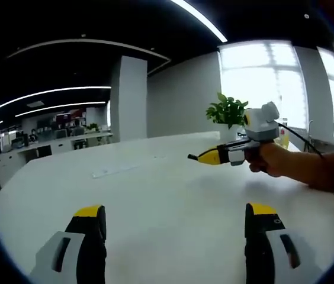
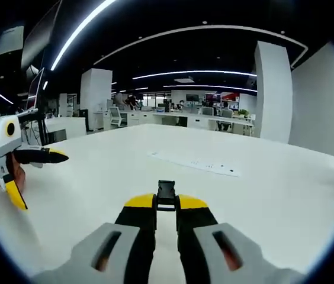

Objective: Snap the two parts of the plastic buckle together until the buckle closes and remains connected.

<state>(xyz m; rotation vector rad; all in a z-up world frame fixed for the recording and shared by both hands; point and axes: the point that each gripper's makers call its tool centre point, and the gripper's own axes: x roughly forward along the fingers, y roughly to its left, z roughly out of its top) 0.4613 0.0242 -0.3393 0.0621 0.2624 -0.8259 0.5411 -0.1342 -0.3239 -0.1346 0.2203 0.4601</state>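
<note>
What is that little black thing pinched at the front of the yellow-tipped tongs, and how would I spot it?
Start from the big white table. Low in the right gripper view, the right gripper has its yellow-tipped jaws closed together above that table. The small black plastic buckle part sticks up from between those tips; it is the one dark, squarish piece there, against the pale tabletop.

Bright daylight pours through large windows [image 1: 285, 77], washed out to white glare in the left gripper view. Long ceiling light strips [image 2: 196, 72] glow against a dark ceiling in both views. The white table [image 1: 167, 201] reflects light evenly, with soft, faint shadows. Fisheye distortion bends straight lines near the edges, and the distant office background looks slightly soft.
</note>
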